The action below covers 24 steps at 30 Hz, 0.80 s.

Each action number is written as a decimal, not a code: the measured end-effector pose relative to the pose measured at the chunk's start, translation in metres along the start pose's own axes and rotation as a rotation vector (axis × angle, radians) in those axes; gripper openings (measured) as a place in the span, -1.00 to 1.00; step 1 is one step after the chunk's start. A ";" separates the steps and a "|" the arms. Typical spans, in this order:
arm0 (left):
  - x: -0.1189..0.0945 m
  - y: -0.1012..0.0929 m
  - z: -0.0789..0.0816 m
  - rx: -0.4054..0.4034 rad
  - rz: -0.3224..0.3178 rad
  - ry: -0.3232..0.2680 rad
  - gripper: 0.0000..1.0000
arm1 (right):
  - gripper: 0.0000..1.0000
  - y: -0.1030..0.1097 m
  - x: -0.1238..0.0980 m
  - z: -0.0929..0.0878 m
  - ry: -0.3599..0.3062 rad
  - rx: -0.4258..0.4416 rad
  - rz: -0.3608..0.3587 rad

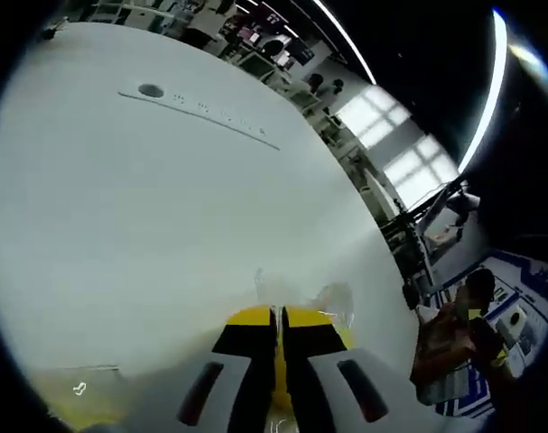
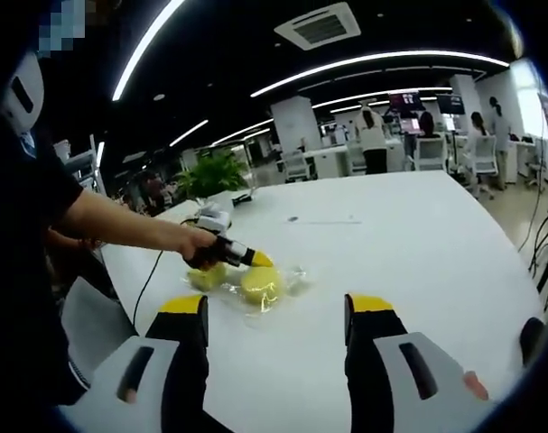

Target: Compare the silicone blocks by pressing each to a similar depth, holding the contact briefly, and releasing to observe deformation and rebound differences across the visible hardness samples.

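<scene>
**White desk, open office**

We see a wide white desk (image 2: 418,244) in a lit office with a plant (image 2: 210,173) behind. Two yellow blocks (image 2: 260,283) lie on crinkled clear wrap, its edges hard to read. Our left tool (image 2: 258,260), jaws together, touches one; our right tool (image 2: 275,317) hangs wide, apart.

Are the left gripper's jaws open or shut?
Shut: in the left gripper view the left gripper has its yellow-tipped jaws together, above a yellow block on the white table.

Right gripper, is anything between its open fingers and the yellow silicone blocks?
No object on the white table lies between the right gripper and the yellow silicone blocks. The left gripper comes in from the side, tips at the blocks.
</scene>
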<state>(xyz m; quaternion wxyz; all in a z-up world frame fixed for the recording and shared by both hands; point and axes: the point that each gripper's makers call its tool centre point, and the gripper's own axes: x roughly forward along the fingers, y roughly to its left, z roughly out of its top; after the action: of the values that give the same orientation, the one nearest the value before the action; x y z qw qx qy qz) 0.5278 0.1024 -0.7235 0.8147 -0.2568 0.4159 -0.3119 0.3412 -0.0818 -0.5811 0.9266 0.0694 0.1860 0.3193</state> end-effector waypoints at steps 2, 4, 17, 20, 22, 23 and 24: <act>-0.004 -0.007 0.001 0.013 -0.042 -0.013 -1.00 | 0.11 -0.001 -0.001 0.001 -0.001 -0.002 -0.001; -0.009 -0.015 0.002 0.020 -0.081 -0.025 -1.00 | 0.11 -0.001 -0.001 0.001 -0.002 0.000 -0.003; -0.058 -0.066 -0.006 0.033 -0.251 -0.118 -1.00 | 0.07 0.011 0.005 0.006 0.007 -0.040 0.028; -0.068 -0.075 -0.008 0.046 -0.267 -0.137 -1.00 | 0.06 0.017 0.004 0.007 0.006 -0.045 0.046; -0.074 -0.081 -0.009 0.071 -0.273 -0.147 -1.00 | 0.06 0.022 0.003 0.006 0.004 -0.047 0.057; -0.079 -0.085 -0.010 0.077 -0.278 -0.153 -1.00 | 0.06 0.023 0.002 0.006 0.005 -0.050 0.059; -0.082 -0.088 -0.010 0.081 -0.283 -0.157 -1.00 | 0.07 0.025 0.001 0.005 0.008 -0.053 0.061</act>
<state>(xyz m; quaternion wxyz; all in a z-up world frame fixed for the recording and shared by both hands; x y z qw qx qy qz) 0.4554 0.1005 -0.6268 0.8024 -0.3033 0.2979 -0.4188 0.3301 -0.0614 -0.5707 0.9171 0.0491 0.1791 0.3527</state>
